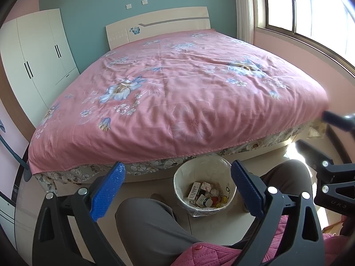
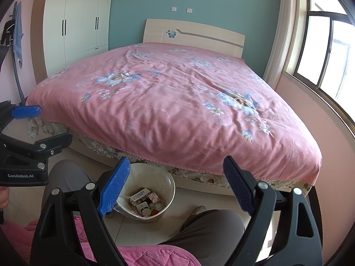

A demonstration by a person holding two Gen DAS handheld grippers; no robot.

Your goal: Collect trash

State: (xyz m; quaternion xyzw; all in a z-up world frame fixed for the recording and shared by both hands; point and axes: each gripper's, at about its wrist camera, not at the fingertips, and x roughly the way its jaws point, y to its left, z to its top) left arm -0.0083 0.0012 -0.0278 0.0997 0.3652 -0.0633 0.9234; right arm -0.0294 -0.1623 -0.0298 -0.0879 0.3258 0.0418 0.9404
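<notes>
Now, going from the left side of the room, a white wardrobe (image 2: 75, 20) stands against the wall, and next to it is the wide bed (image 2: 168, 102) under a pink cover with blue flowers. No trash lies on the cover in either view.

On the floor at the foot of the bed, between the knees (image 1: 153, 226) of the seated person, stands the bin (image 1: 205, 190). It is a pale round bin with a thin clear plastic bag as lining. The trash is already inside: some small cardboard boxes (image 2: 140, 196), a little bottle with a white cap (image 2: 145, 210), and some crumpled bits that I cannot name.

The left gripper (image 1: 177, 190) hangs above the bin with its blue pads far apart and nothing between them. The right gripper (image 2: 176, 188) is also spread wide and empty, a little to the right of the bin, over the other knee.

I judge the collecting almost finished, perhaps only the bag is left to take out. The boxes look light and somewhat stiff, so they would be easy to pinch on their flat sides, but they can be crushed. The bottle is small, round and probably slippery; the cap or the neck is the better place. The bag is soft and thin and may tear, so I would take it at the folded rim, where the plastic is gathered, and with both grippers on opposite sides.

Further right are the pink wall and a bright window (image 2: 328, 51).
</notes>
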